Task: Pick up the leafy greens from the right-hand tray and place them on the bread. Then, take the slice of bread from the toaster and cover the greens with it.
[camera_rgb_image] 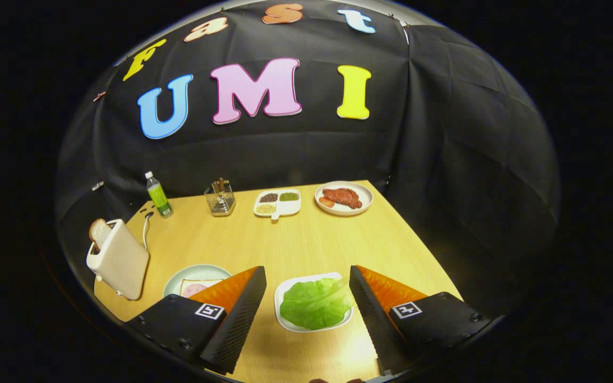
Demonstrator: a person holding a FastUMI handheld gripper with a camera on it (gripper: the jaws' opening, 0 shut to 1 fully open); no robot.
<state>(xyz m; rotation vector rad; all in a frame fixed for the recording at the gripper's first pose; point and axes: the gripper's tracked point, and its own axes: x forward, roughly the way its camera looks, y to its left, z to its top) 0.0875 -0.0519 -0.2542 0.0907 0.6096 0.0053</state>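
The leafy greens (314,305) lie on a small white tray (287,318) on the wooden table, right between my two fingers and below them. My gripper (306,276) is open and holds nothing. To the left, partly behind my left finger (237,308), a round plate (192,276) carries a slice of bread with a pink slice on top (196,288). Further left stands a cream toaster (119,259) with a slice of bread (99,232) sticking out of its slot.
At the table's back stand a green bottle (158,196), a clear holder (220,198), a divided white dish of grains (278,203) and a plate with red meat (344,198). The toaster's cord (145,231) runs behind it. The table's right edge slants close to my right finger.
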